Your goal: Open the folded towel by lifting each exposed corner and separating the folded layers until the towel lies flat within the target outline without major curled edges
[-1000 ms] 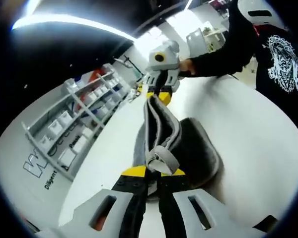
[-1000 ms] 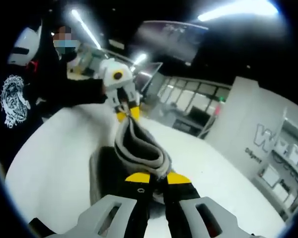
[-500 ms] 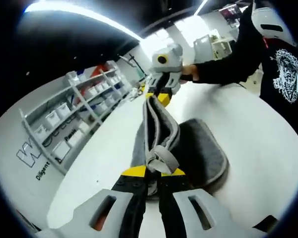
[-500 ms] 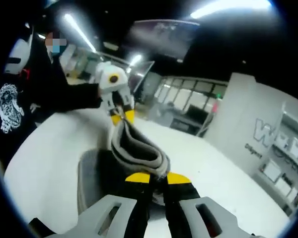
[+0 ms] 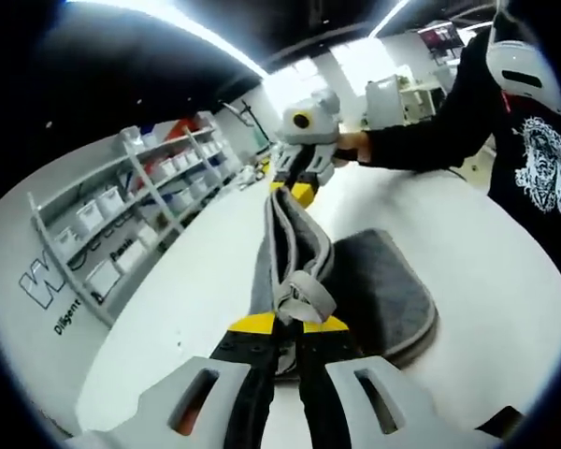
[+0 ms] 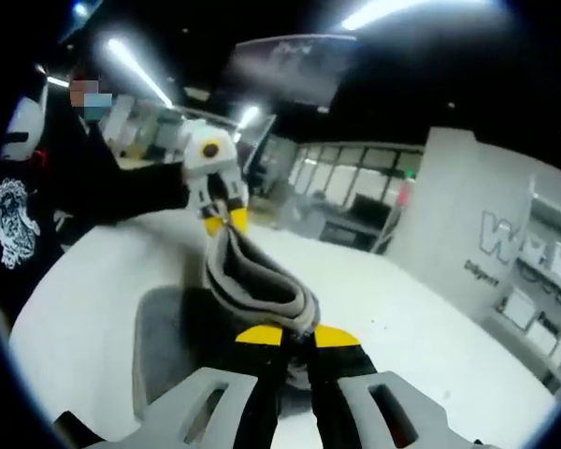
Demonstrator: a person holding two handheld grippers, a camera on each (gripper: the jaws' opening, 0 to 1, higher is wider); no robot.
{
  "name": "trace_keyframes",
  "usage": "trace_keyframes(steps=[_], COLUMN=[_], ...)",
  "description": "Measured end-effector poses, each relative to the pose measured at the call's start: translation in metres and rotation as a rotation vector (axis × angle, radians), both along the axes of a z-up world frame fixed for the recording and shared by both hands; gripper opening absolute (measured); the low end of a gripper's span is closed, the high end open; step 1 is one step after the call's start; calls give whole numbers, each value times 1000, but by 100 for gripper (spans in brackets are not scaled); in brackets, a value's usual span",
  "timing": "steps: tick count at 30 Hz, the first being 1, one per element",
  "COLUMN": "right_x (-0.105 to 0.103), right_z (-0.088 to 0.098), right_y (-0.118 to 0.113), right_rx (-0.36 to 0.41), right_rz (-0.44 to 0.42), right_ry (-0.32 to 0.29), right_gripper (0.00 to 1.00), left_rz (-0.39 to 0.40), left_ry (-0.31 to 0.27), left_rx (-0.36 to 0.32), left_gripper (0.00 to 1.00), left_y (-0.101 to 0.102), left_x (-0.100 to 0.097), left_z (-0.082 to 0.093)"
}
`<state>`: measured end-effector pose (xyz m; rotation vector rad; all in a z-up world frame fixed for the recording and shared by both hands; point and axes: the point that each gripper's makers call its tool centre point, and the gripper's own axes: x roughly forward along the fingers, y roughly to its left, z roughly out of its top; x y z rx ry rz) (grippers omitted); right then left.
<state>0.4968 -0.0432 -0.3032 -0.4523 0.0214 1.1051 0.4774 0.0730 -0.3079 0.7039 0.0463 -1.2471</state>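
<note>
Between both tongs, grey towel (image 5: 290, 248) taut, sagging.

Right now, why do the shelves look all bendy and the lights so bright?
In the left gripper view the fisheye lens curves the shelves, and the ceiling light glares white. In the right gripper view the ceiling is dark, the background looks soft, and the towel stays fairly sharp.
</note>
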Motion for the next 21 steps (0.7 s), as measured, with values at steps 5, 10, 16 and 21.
trace_keyframes(steps=[5, 10, 16, 21], right_x=[5, 12, 21, 29], right_z=[-3, -7, -9, -10], right_y=[0, 6, 4, -2], right_rx=[-5, -20, -49, -51], right_rz=[10, 30, 42, 38], right_ry=[23, 62, 104, 126], right_gripper=[3, 3, 3, 3], left_rz=[-27, -16, -12, -8], left_ry=[50, 83, 107, 110], left_rx=[3, 13, -4, -20], left_gripper=[5, 5, 6, 6], left_y=[-1, 2, 1, -3], left_x=[2, 11, 21, 28], left_z=[-4, -8, -9, -3])
